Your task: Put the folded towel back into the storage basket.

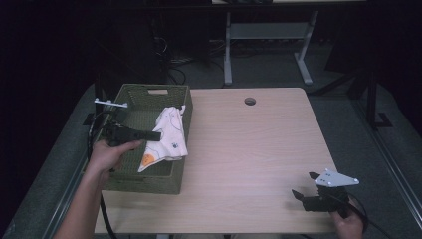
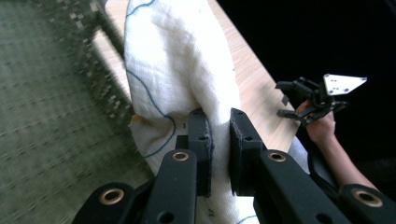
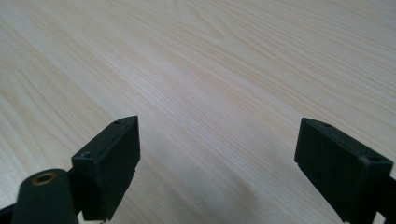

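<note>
A white cloth [image 1: 169, 137] with blue lines and an orange patch hangs over the right wall of a green woven basket [image 1: 149, 94] at the table's left. My left gripper [image 1: 158, 135] is shut on the cloth, over the basket. In the left gripper view the cloth [image 2: 177, 60] is pinched between the two black pads [image 2: 201, 140]. Near the table's front right corner, my right gripper [image 1: 304, 185] stands open with nothing between its fingers. In the right gripper view its jaws [image 3: 219, 168] stand wide apart just above bare wood.
The light wooden table [image 1: 249, 149] has a round cable hole [image 1: 250, 101] near its far edge. Beyond it stand the grey legs of another table [image 1: 228, 50] and cables on the dark floor. A cable trails from my left gripper off the table's left side.
</note>
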The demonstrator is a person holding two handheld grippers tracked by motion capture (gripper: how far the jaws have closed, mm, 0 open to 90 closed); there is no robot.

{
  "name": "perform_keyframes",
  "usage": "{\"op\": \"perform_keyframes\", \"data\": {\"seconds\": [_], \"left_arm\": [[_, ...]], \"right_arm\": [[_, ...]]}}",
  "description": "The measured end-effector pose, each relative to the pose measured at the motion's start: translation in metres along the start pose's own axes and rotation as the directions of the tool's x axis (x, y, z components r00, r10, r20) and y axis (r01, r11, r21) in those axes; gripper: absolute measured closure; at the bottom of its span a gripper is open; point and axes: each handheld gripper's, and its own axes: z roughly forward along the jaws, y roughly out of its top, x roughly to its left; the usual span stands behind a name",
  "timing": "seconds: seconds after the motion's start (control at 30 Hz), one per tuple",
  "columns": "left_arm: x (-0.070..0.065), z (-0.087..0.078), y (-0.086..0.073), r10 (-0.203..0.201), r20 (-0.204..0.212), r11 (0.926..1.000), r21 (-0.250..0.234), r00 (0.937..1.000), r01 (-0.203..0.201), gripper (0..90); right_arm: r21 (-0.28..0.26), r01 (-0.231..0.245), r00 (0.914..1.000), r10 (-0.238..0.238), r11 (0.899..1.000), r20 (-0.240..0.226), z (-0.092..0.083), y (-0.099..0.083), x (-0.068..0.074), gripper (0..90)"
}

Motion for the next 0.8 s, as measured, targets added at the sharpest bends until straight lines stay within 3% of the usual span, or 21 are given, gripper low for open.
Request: {"op": "perform_keyframes", "data": {"seconds": [0.13, 0.27, 0.47, 0.53, 0.6, 0.67, 0.73, 0.8], "left_arm": [[0.012, -0.008, -0.003, -0.011, -0.024, 0.9999, 0.007, 0.9996, 0.011, 82.5], [0.021, -0.014, -0.002, -0.03, -0.031, 0.9994, -0.02, 0.9991, 0.03, 82.6], [0.033, -0.007, -0.001, -0.025, -0.089, 0.9989, 0.038, 0.9957, 0.028, 82.7], [0.036, -0.003, -0.001, -0.006, -0.124, 0.9971, 0.074, 0.9923, 0.015, 82.7], [0.039, 0.002, -0.001, 0.031, -0.176, 0.9923, 0.123, 0.9839, -0.009, 82.7], [0.043, 0.006, -0.002, 0.058, -0.199, 0.9869, 0.159, 0.9783, -0.026, 82.7], [0.046, 0.012, -0.003, 0.087, -0.223, 0.9783, 0.203, 0.9709, -0.041, 82.7], [0.049, 0.018, -0.004, 0.124, -0.242, 0.9646, 0.257, 0.9623, -0.06, 82.7]], "right_arm": [[0.001, -0.003, 1.0, 0.003, 1.0, 0.002, 0.0, 0.0, 0.0, 13.7], [0.011, 0.0, 1.0, 0.0, 1.0, -0.002, 0.002, 0.0, 0.001, 13.7], [0.017, 0.012, 0.9999, -0.012, 1.0, -0.003, 0.004, 0.001, 0.003, 13.7], [0.017, 0.011, 0.9999, -0.011, 1.0, -0.002, 0.004, 0.001, 0.002, 13.7], [0.017, 0.009, 0.9999, -0.009, 1.0, -0.004, 0.004, 0.001, 0.002, 13.7], [0.019, 0.013, 0.9999, -0.013, 1.0, -0.003, 0.004, 0.001, 0.002, 13.7], [0.02, 0.011, 0.9999, -0.011, 1.0, -0.004, 0.005, 0.001, 0.003, 13.7], [0.02, 0.012, 0.9999, -0.012, 1.0, -0.002, 0.005, 0.001, 0.003, 13.7]]}}
